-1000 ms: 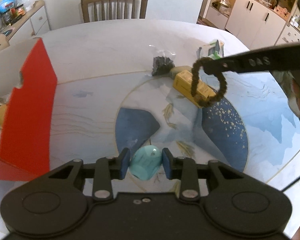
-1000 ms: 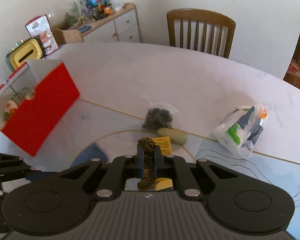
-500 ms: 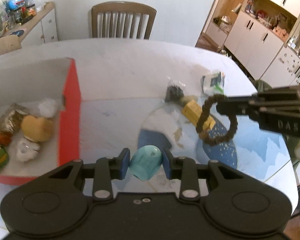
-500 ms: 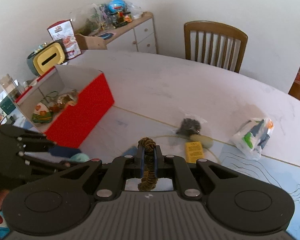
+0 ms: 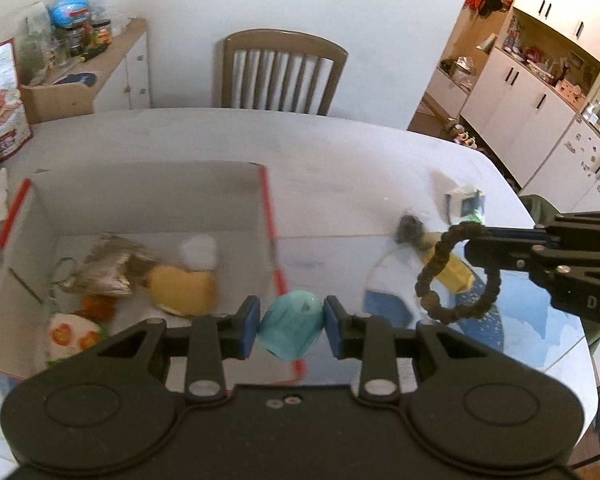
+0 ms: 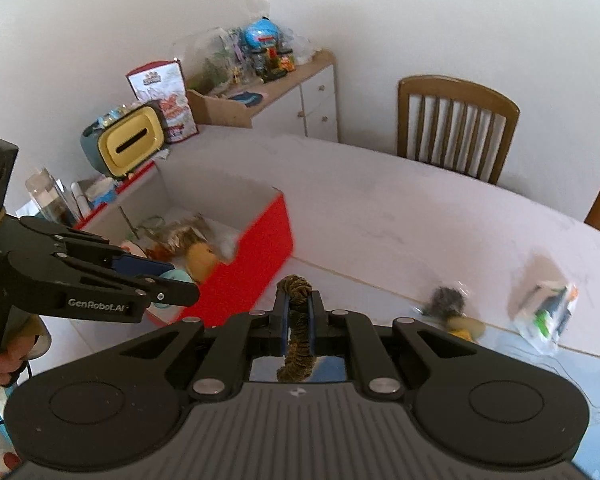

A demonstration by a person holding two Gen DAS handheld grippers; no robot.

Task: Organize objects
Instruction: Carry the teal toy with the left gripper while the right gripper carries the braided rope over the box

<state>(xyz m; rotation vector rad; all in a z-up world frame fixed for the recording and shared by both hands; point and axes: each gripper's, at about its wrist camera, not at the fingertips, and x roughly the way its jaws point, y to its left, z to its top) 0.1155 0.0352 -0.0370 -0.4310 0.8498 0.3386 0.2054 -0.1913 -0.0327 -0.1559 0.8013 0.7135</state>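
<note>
Both tongs loaded beside the red box

The left tongs (image 5: 291, 322) pinch a turquoise cap-like object (image 5: 290, 330) above the red box's (image 6: 260, 256) right rim; the right tongs (image 6: 298, 312) are clamped tight on a dark braided bracelet (image 5: 452, 276) above the tabletop (image 5: 340, 168).

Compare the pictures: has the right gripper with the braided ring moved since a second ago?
Yes. The right gripper, shut on the braided ring, has risen and moved toward the red box.

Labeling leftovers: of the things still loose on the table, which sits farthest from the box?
The clear packet with green and orange contents; the dark bundle and yellow block lie nearer the box.
</note>
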